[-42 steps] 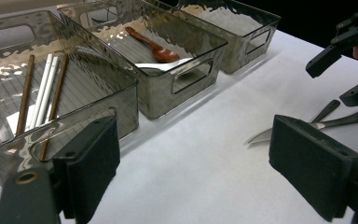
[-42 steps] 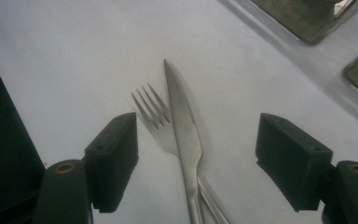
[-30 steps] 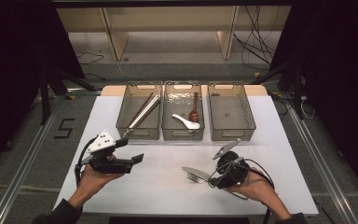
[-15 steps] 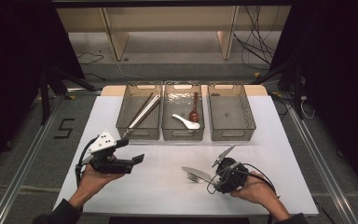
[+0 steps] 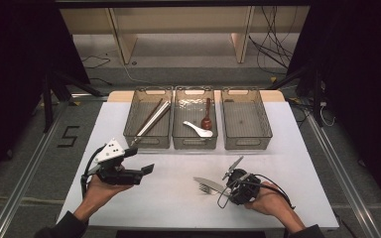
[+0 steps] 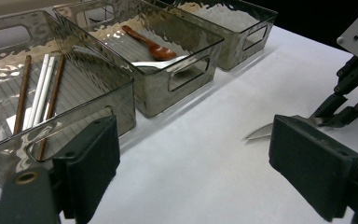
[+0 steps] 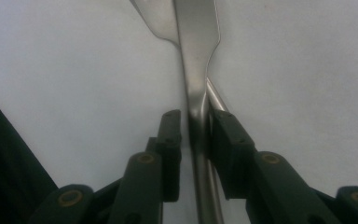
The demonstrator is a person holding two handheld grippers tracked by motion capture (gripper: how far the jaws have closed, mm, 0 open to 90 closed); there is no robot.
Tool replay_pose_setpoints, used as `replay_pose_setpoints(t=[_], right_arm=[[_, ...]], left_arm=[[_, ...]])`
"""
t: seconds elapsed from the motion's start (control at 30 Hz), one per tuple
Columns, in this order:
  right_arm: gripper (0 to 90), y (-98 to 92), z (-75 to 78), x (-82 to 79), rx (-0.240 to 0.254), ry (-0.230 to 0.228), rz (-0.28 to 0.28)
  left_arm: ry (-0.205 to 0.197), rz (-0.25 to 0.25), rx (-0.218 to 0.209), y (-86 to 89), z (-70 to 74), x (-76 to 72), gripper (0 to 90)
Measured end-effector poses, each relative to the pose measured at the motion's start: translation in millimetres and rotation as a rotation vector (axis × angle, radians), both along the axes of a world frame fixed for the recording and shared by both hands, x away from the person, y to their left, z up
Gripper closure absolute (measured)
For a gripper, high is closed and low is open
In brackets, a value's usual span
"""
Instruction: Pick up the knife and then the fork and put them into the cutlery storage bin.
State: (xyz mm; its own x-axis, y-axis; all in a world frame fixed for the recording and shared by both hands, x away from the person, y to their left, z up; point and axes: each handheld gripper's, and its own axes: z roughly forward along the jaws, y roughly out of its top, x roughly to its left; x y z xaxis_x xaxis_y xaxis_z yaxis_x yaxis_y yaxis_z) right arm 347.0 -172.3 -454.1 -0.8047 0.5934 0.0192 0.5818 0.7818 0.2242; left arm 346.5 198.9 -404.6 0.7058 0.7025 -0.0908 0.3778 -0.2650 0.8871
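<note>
Right gripper (image 5: 226, 184) jaws just been closing, now pinching flat silver metal knife (image 5: 209, 183) handle; blade on white table (image 5: 178, 208) near of three smoky plastic bins (image 5: 197, 145), over fork (image 5: 205, 188). Left gripper (image 5: 146, 171) wide, empty. Knife grasped, unlifted; sorting remains.

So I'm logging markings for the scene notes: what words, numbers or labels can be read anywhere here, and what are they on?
"5": a dark digit marked on the grey floor left of the table, at in the high view.
Nothing else is readable: the three bins, the cutlery and both grippers carry no legible words, brands or labels.
</note>
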Motion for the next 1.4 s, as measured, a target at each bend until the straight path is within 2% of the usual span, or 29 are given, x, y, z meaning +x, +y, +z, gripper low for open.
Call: replay_pose_setpoints(t=[0.33, 0.63, 0.8, 0.87, 1.13, 1.4], right_arm=[[77.7, 5.8, -1.1, 2.4, -0.039, 0.029, 0.008], [80.5, 11.0, -1.1, -0.1, -0.072, 0.011, 0.028], [80.9, 10.4, -0.6, 0.1, -0.07, 0.01, 0.033], [81.0, 8.6, -0.8, 0.9, -0.048, 0.021, 0.015], [81.2, -1.0, 3.5, 4.5, 0.027, 0.033, 0.005], [81.3, -10.2, 14.0, 7.6, 0.112, -0.001, -0.019]], left_arm=[[-0.001, -0.004, 0.008, -0.6, -0.5, 0.4, 15.7], [-0.001, -0.003, 0.007, -1.1, -0.4, -0.1, 15.7], [-0.001, -0.004, 0.008, -0.6, 0.0, 0.0, 15.7], [-0.001, -0.002, 0.002, -0.6, -0.2, 0.0, 15.7], [0.0, -0.002, 0.004, -0.3, 0.3, -0.1, 15.7], [0.0, -0.001, 0.006, 0.0, 0.3, 0.1, 15.7]])
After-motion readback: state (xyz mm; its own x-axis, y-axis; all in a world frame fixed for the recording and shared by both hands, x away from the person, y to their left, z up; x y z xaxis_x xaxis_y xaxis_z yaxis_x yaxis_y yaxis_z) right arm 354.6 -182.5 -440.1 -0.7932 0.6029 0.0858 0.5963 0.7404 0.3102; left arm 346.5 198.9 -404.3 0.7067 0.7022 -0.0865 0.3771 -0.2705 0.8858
